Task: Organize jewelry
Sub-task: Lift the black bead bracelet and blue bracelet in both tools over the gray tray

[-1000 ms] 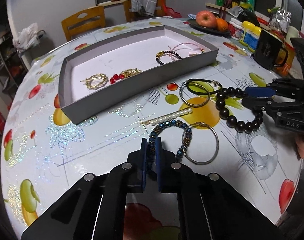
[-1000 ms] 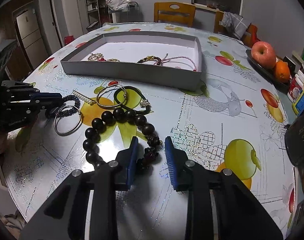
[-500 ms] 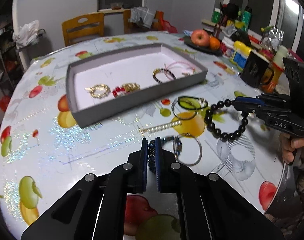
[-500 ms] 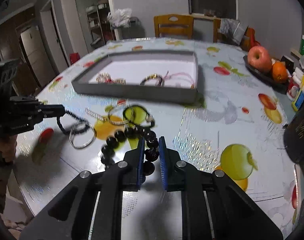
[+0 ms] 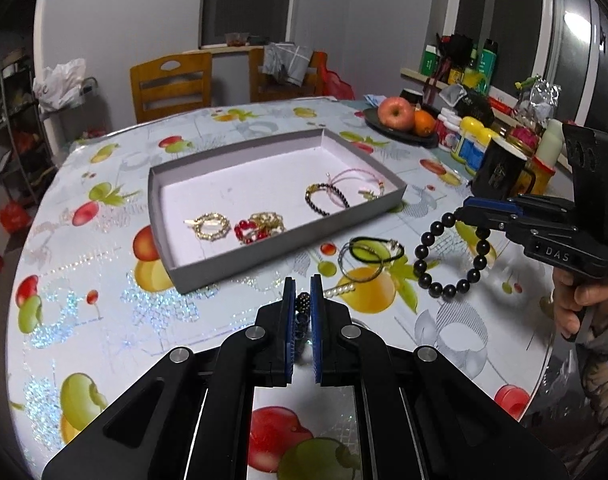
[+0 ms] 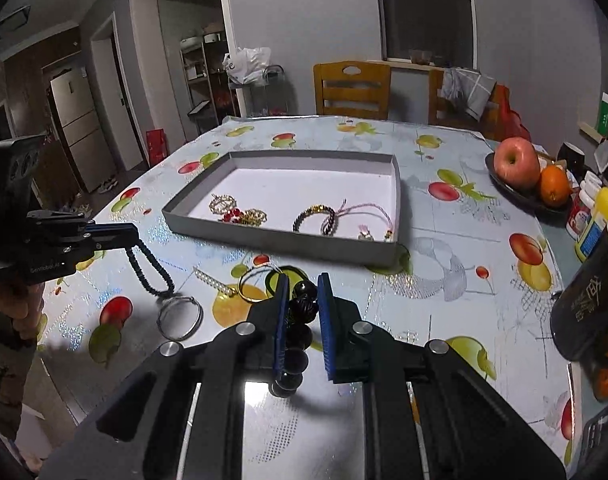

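Observation:
My left gripper (image 5: 303, 283) is shut on a dark blue beaded bracelet (image 5: 302, 312). In the right wrist view the left gripper (image 6: 133, 236) holds that bracelet (image 6: 150, 270) hanging, with its silver ring (image 6: 180, 318) low at the tablecloth. My right gripper (image 6: 303, 282) is shut on a large black bead bracelet (image 6: 302, 306); seen from the left wrist, the right gripper (image 5: 466, 209) dangles it (image 5: 448, 258) above the table. The grey tray (image 5: 288, 240) holds gold, red, dark-bead and pink-cord pieces. A bangle with a black cord loop (image 5: 366, 258) and a pearl strip (image 5: 342, 290) lie in front of the tray.
A black mug (image 5: 500, 172), jars and bottles, and a plate with an apple (image 5: 394, 114) and an orange crowd the table's right side. Wooden chairs (image 6: 352, 90) stand behind the table. A person's hand (image 5: 584, 300) grips the right tool near the table edge.
Both grippers have risen, lifting their bracelets off the tablecloth. The right jaws went from apart around the black beads to shut on them. The left jaws stayed shut.

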Available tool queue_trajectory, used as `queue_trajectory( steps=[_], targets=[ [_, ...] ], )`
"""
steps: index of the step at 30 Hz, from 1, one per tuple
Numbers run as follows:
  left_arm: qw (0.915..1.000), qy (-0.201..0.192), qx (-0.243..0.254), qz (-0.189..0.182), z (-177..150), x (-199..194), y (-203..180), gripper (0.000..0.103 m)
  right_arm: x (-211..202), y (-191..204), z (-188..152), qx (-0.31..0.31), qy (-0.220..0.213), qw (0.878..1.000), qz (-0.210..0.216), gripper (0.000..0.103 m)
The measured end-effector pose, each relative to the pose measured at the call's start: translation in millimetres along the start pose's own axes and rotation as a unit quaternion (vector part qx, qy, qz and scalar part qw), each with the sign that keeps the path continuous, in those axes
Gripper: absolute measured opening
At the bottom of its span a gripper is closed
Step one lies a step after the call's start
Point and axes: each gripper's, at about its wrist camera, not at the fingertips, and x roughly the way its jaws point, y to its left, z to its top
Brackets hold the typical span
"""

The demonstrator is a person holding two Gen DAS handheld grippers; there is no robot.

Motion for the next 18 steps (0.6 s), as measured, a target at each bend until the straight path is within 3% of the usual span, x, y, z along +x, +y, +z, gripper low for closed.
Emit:
queue_trajectory(
  steps=[18],
  targets=[
    [0.9996,-0.025,0.008,0.009,30.4,-8.5,6.4,0.008,0.5,13.4,37.4,-0.019,-0.027,0.999,0.012,0.014]
  ],
)
